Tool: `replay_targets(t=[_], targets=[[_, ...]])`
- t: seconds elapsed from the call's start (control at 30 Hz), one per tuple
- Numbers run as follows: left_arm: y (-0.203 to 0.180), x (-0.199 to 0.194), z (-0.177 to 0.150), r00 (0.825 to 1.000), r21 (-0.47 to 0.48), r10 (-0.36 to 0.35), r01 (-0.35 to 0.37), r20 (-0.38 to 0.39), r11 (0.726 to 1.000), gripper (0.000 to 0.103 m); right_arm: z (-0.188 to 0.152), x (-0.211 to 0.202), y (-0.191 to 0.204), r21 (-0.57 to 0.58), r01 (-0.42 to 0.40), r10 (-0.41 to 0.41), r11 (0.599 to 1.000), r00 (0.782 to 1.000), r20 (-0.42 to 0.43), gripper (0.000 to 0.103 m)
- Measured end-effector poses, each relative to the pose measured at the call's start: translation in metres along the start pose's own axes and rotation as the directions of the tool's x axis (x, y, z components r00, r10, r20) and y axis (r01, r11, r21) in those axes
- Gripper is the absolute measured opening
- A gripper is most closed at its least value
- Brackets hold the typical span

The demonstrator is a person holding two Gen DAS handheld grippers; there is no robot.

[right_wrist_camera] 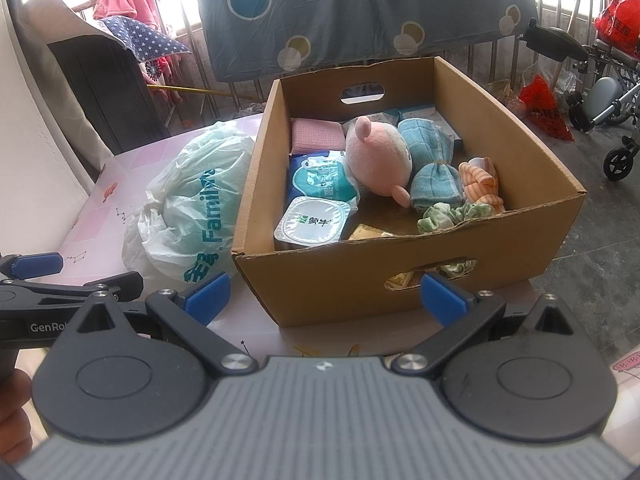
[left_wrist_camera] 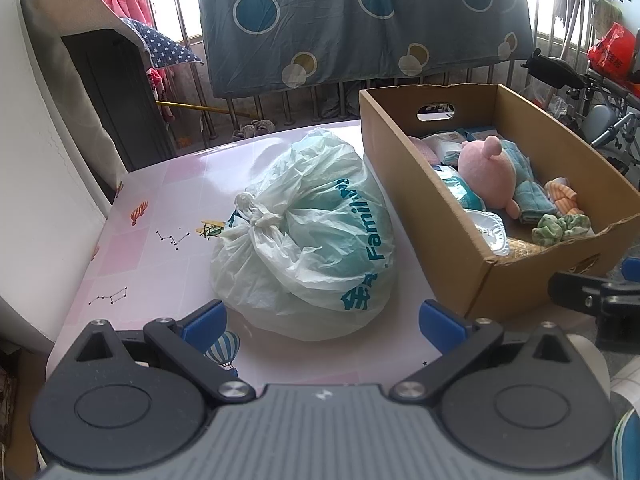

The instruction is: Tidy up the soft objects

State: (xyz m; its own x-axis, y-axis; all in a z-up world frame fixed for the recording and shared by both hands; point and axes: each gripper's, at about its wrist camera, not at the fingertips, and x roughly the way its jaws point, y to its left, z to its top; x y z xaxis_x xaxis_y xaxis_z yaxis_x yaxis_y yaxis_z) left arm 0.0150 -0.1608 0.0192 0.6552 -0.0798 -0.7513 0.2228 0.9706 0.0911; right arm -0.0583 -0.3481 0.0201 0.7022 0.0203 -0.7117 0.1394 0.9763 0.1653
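A tied white plastic bag (left_wrist_camera: 308, 232) with teal print lies on the pink table (left_wrist_camera: 168, 208), left of a cardboard box (left_wrist_camera: 460, 248). The box (right_wrist_camera: 400, 280) holds a pink plush toy (right_wrist_camera: 376, 160), blue towels (right_wrist_camera: 434, 172), a pink cloth (right_wrist_camera: 316, 134), an orange striped sock (right_wrist_camera: 480, 180), a green scrunchie (right_wrist_camera: 452, 216), a wipes pack (right_wrist_camera: 320, 180) and a yogurt cup (right_wrist_camera: 312, 226). My left gripper (left_wrist_camera: 322, 320) is open and empty, just in front of the bag. My right gripper (right_wrist_camera: 324, 296) is open and empty, in front of the box's near wall. The bag also shows in the right wrist view (right_wrist_camera: 192, 208).
A dark cabinet (left_wrist_camera: 116, 100) stands behind the table's left side. A blue dotted sheet (left_wrist_camera: 360, 20) hangs on railings at the back. A wheelchair (right_wrist_camera: 612, 120) and red bags (right_wrist_camera: 544, 108) stand on the floor to the right. A white wall (left_wrist_camera: 40, 180) borders the table's left.
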Motion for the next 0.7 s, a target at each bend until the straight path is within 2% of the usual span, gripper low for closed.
replay_targets(t=[0.7], targets=[[0.0004,-0.0015,0.0014,1.000,0.005,0.000,0.000,0.003,1.000,0.103,0.0011,-0.0003,-0.0005,-0.002,-0.003,0.003,1.000,1.000,-0.001,0.102]])
